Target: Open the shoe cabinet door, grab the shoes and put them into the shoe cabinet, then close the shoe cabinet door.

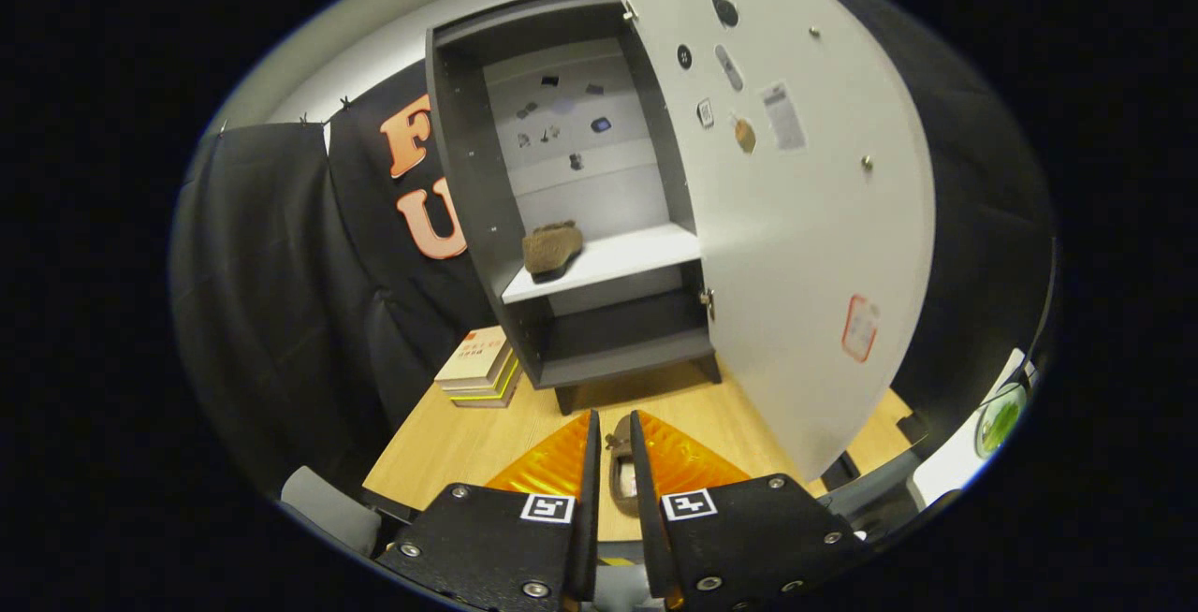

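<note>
Hand-held gripper [613, 462] is seen low over the worktop [449, 444], fingers drawn near together around a brown shoe [621, 476]; firm pressure cannot be confirmed. Shoe cabinet [487, 219] stands beyond, door [805, 247] swung wide. One shoe on shelf [552, 249] is already placed. Step judged: second shoe being grabbed. Next: a lift and carry onto the white shelf [627, 261] is called for.

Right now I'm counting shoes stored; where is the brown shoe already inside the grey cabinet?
The brown shoe sits on the white shelf's left end, beyond the gripper.
</note>
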`<control>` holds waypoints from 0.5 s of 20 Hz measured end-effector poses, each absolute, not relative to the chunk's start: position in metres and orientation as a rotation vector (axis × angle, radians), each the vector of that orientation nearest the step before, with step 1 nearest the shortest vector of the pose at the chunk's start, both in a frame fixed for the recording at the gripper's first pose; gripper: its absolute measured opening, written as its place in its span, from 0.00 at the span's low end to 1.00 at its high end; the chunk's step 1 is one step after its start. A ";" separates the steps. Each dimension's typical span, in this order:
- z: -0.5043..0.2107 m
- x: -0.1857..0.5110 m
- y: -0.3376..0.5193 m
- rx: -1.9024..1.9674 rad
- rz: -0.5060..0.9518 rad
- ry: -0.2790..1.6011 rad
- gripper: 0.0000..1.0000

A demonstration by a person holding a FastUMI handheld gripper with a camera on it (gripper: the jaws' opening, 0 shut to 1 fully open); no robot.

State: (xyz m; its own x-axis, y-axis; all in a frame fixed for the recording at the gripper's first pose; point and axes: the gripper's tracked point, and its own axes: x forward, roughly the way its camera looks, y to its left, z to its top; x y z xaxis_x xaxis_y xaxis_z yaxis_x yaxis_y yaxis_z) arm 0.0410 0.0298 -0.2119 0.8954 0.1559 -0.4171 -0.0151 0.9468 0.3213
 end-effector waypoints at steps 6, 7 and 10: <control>-0.285 0.059 0.072 0.348 0.148 0.583 0.20; -0.296 0.062 0.079 0.363 0.161 0.607 0.20; -0.328 0.078 0.096 0.398 0.177 0.665 0.20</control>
